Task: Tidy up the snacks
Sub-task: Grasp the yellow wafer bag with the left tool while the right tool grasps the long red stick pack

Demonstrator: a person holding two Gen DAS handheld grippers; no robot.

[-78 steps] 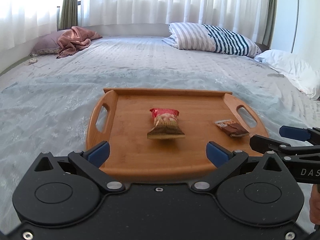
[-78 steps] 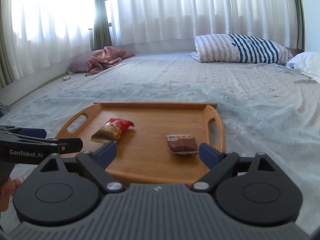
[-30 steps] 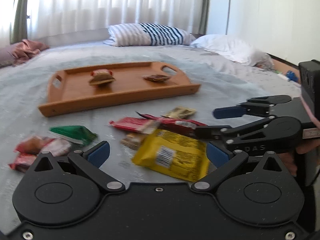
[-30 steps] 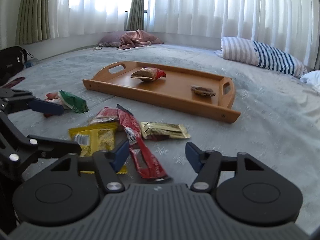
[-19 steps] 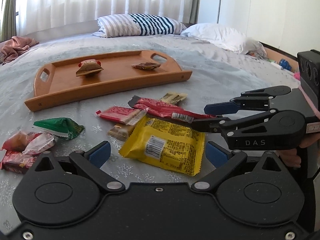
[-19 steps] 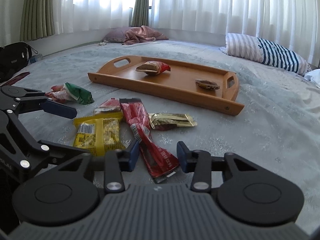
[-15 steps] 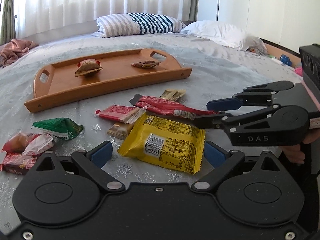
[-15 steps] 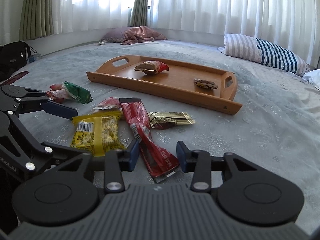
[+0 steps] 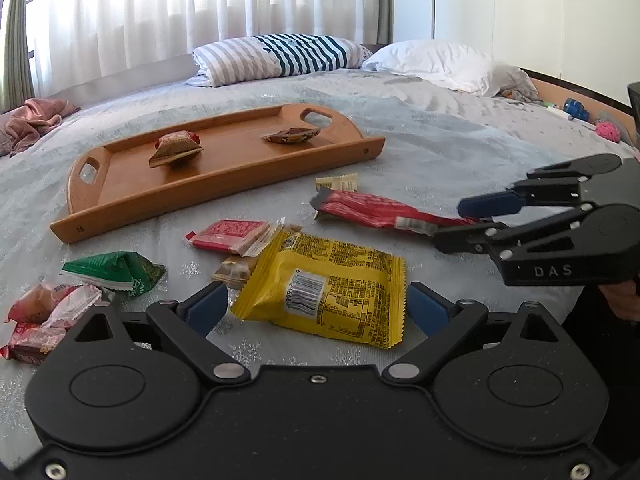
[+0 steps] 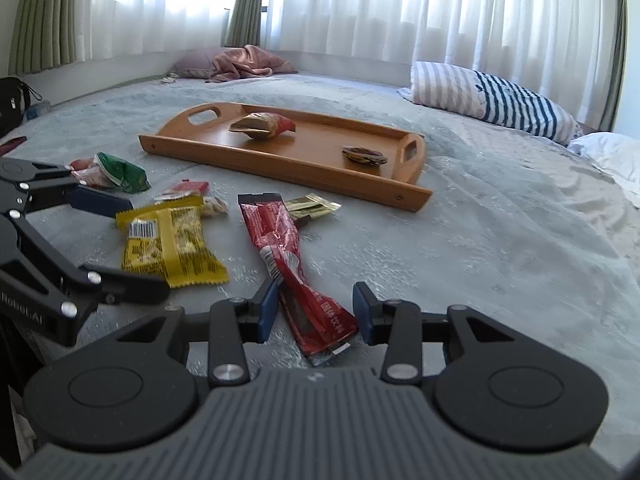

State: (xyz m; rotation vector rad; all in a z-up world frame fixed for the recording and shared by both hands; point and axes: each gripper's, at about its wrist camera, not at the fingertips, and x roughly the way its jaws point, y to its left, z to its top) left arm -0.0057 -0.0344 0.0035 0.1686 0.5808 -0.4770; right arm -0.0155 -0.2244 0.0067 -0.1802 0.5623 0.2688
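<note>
**Q:** Where did the grippers stand?

**A:** I had the right gripper (image 10: 315, 312) low over the bed (image 10: 500, 220), jaws apart astride the near end of the red stick pack (image 10: 288, 256), neither pad pressing it. My left gripper (image 9: 318, 306) sat spread wide around the yellow bag (image 9: 326, 284), released.

**Q:** And the snacks?

**A:** Two packets, one red-topped (image 9: 175, 149) and one brown (image 9: 291, 135), lay on the tray (image 9: 168, 200). A green pack (image 9: 114, 272) and a gold sachet (image 10: 312, 206) lay on the bed before the tray's near edge.
</note>
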